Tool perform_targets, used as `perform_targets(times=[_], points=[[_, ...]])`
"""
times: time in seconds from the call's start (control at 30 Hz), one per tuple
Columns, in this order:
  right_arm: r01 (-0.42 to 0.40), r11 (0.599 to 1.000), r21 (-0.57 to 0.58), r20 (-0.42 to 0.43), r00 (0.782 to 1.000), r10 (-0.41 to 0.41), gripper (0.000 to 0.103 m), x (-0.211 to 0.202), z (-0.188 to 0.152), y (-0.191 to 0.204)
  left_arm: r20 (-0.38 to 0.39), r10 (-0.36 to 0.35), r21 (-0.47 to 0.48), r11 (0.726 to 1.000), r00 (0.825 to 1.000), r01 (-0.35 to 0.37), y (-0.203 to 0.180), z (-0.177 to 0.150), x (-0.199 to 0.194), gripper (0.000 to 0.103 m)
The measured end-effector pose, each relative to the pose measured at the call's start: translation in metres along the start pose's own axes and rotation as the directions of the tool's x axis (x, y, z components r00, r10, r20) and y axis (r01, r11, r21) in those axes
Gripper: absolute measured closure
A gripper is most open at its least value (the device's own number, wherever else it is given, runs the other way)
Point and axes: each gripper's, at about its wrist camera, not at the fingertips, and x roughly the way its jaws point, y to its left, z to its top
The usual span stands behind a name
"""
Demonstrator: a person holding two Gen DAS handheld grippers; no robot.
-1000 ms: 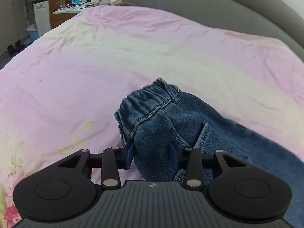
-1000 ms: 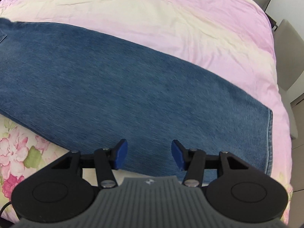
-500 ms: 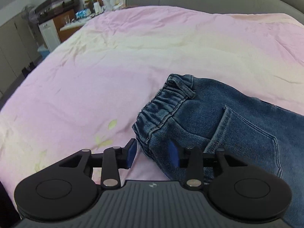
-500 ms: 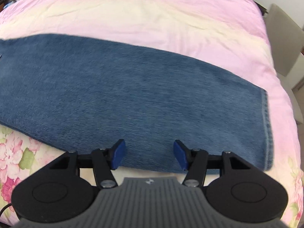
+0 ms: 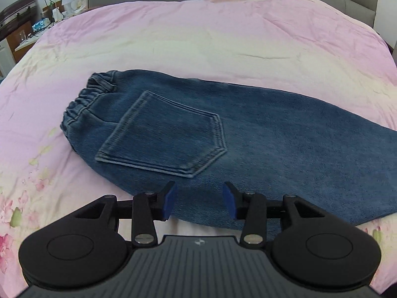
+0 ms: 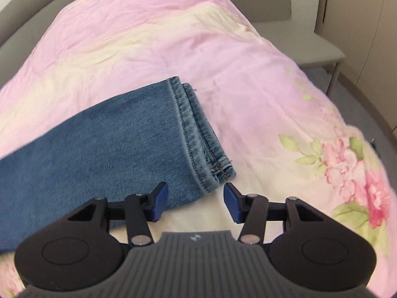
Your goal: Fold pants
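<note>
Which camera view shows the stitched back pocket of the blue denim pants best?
The left wrist view: the stitched back pocket lies whole and sharp beside the elastic waistband. The right wrist view shows only the leg and hem of the blue denim pants, no pocket.

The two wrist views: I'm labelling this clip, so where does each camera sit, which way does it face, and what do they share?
Left wrist: on the left gripper, looking forward and down at the waistband and back pocket; its open jaws show.
Right wrist: on the right gripper, facing the leg hems; its open jaws show.
Shared: the same jeans on the pink floral bedspread, seen from opposite ends.
</note>
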Motion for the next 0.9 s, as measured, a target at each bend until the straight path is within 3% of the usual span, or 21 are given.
perform_targets(times=[0.13, 0.2, 0.33, 0.47, 0.67, 0.8, 0.9], points=[[-0.041, 0.993, 0.112, -0.025, 0.999, 0.044, 0.062, 0.026, 0.000, -0.012, -0.023, -0.014, 0.012, 1.000, 1.000, 0.014, -0.021, -0.010, 0.002, 0.052], [-0.077, 0.981, 0.180, -0.043, 0.995, 0.086, 0.079, 0.036, -0.002, -0.020, -0.031, -0.008, 0.019, 1.000, 0.999, 0.008, -0.027, -0.014, 0.002, 0.052], [-0.071, 0.986, 0.150, -0.024, 0.997, 0.076, 0.092, 0.023, 0.001, -0.014, -0.051, 0.010, 0.028, 1.000, 0.999, -0.008, -0.035, -0.017, 0.004, 0.052], [-0.111, 0.994, 0.025, 0.088, 0.990, 0.108, 0.095, -0.013, 0.028, 0.006, -0.076, 0.017, 0.023, 1.000, 0.997, -0.015, -0.045, -0.022, 0.011, 0.052], [-0.168, 0.985, -0.044, 0.270, 0.947, 0.173, 0.098, -0.065, 0.062, 0.020, -0.066, 0.001, 0.023, 1.000, 0.998, 0.000, -0.049, -0.033, 0.005, 0.052], [-0.076, 0.997, -0.014, 0.147, 0.986, 0.078, 0.099, -0.022, 0.044, -0.003, -0.072, 0.001, 0.023, 1.000, 0.997, 0.001, -0.045, -0.042, 0.006, 0.052], [-0.025, 1.000, 0.014, 0.058, 0.998, 0.024, 0.099, 0.015, 0.017, -0.017, -0.086, 0.002, 0.029, 1.000, 0.996, 0.001, -0.042, -0.045, 0.009, 0.052]])
